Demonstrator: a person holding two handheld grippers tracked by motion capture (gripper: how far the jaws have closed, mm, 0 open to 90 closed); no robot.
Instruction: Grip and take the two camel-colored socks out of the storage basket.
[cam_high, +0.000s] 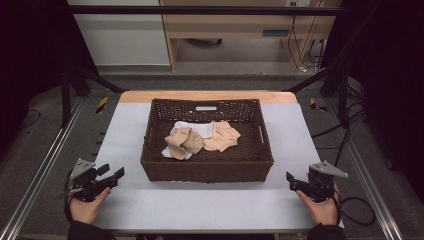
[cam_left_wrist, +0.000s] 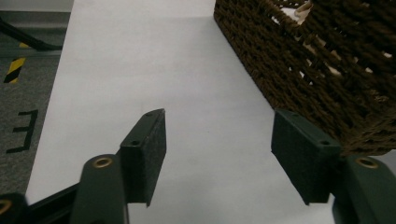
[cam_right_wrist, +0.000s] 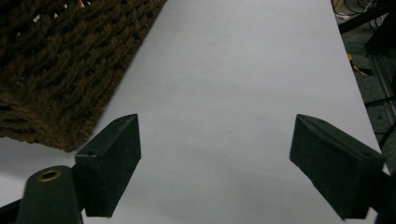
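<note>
Right claw jaws wide apart over white table; woven basket upper left.

One basket stands at the middle of the one tabletop. In it lie two beige garments, one near left and one right, and one white cloth at the far side beneath them; whether the white patch at the near left is a second cloth cannot be told. Two tools are there, each with two jaws, the left tool at the near left corner and the right tool at the near right, and two hands hold them, one apiece.
</note>
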